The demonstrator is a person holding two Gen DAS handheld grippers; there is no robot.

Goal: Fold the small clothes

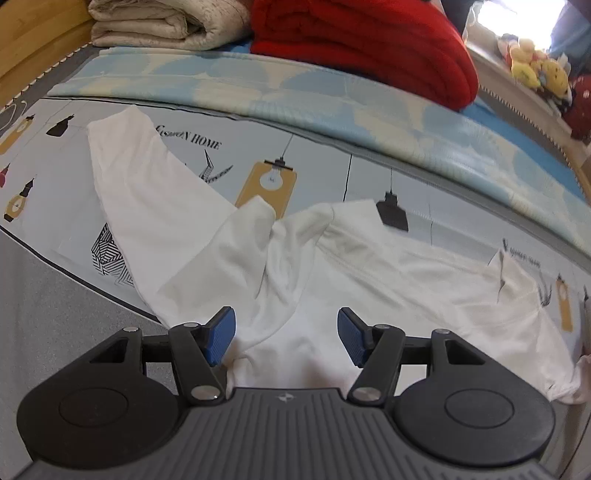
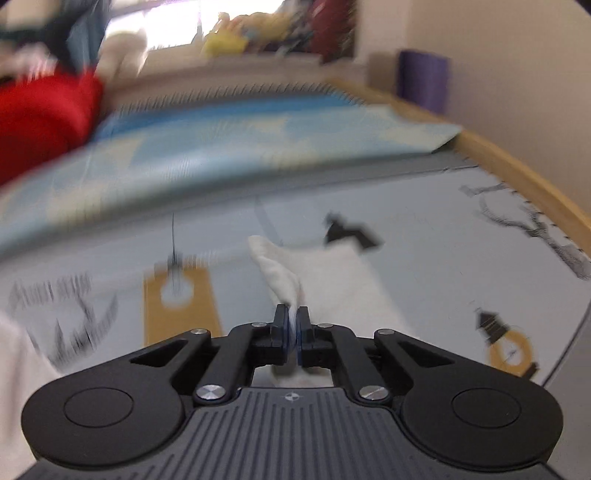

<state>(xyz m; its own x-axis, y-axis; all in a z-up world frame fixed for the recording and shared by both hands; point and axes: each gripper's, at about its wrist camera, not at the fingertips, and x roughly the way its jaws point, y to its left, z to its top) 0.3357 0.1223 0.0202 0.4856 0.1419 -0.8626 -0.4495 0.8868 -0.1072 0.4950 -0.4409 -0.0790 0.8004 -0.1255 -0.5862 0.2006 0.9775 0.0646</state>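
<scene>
Printed bedsheet (image 1: 325, 173) | white garment (image 1: 280, 273): light, limp; grab edges | left gripper (image 1: 286, 338) jaws apart, empty | right gripper (image 2: 292, 325) pinching garment's hem.

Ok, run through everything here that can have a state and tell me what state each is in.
left gripper: open, over the cloth.
right gripper: shut on a pinch of white garment.
white garment: spread out, rumpled, not yet folded.
red blanket: folded.
beige quilt: folded.

The left hand-held gripper (image 1: 286, 338) tilts steeply downward, its blue pads (image 1: 221, 339) standing wide apart with nothing pressed between them. The right hand-held gripper (image 2: 291, 332) points at a shallower downward angle, jaws clamped on a pinch of white garment (image 2: 280, 273).
</scene>
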